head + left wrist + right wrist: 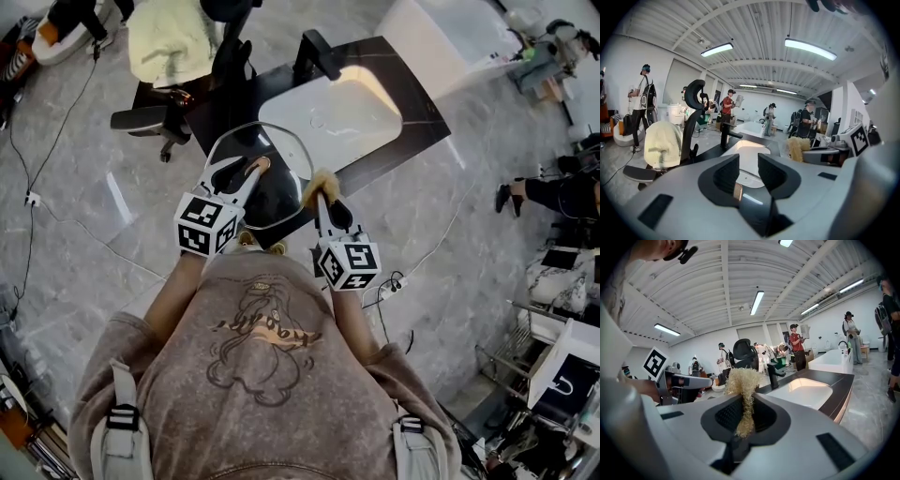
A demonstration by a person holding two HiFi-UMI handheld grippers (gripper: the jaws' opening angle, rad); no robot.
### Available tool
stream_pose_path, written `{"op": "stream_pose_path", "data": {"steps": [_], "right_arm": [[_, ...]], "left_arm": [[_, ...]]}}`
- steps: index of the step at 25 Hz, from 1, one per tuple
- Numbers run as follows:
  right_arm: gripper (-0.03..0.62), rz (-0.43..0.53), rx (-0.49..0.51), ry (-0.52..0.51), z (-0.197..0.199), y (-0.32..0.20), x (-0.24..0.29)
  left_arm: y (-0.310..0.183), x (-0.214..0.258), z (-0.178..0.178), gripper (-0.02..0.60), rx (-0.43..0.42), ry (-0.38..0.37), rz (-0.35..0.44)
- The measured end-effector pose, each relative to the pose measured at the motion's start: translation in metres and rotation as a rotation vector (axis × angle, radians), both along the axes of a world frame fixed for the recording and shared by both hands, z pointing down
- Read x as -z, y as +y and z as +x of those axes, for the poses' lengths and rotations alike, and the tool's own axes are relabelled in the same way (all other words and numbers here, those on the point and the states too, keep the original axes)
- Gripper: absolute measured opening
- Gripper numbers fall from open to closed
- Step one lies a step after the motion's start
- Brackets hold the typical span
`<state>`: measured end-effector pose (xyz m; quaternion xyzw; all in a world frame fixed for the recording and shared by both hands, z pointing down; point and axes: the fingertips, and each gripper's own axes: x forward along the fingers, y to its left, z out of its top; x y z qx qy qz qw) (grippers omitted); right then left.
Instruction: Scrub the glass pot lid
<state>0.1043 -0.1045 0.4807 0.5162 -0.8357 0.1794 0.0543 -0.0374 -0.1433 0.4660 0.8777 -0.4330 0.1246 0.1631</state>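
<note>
Head view: left gripper (248, 172), fingers parted, straddles clear glass pot lid (282, 191); right gripper (328, 202) pinches yellow scrubber (321, 181).

A big hall around me
Grey marble floor (84, 244) under me, black counter (419, 117) with white basin (333, 117), office chair (141, 119), strip lights (808, 49) overhead.

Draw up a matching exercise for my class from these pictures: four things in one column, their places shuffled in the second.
Things: 1 round clear glass pot lid; 2 straw-coloured fibrous scrubber; 3 pale yellow towel; 4 black tap.
Places: A draped over the black office chair; B gripped by the right gripper; C beside the white sink; D at the left gripper's tip.
Pairs: 1-D, 2-B, 3-A, 4-C.
</note>
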Motion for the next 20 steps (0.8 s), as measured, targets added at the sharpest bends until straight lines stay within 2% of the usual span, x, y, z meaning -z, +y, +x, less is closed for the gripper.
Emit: {"op": "stream_pose_path", "data": {"steps": [4, 6, 12, 20], "right_arm": [[0.041, -0.005, -0.006, 0.004, -0.003, -0.005, -0.005], [0.041, -0.005, -0.009, 0.003, -0.005, -0.007, -0.006], [0.041, -0.009, -0.015, 0.006, -0.009, -0.013, -0.006], [0.041, -0.03, -0.023, 0.014, -0.006, -0.019, -0.012]], "left_arm": [[-0.008, -0.009, 0.006, 0.245, -0.055, 0.002, -0.024], [-0.011, -0.014, 0.008, 0.272, -0.077, -0.016, -0.033], [-0.02, -0.036, 0.01, 0.282, -0.101, -0.061, -0.054], [-0.038, -0.097, 0.016, 0.281, -0.117, -0.179, -0.084]]}}
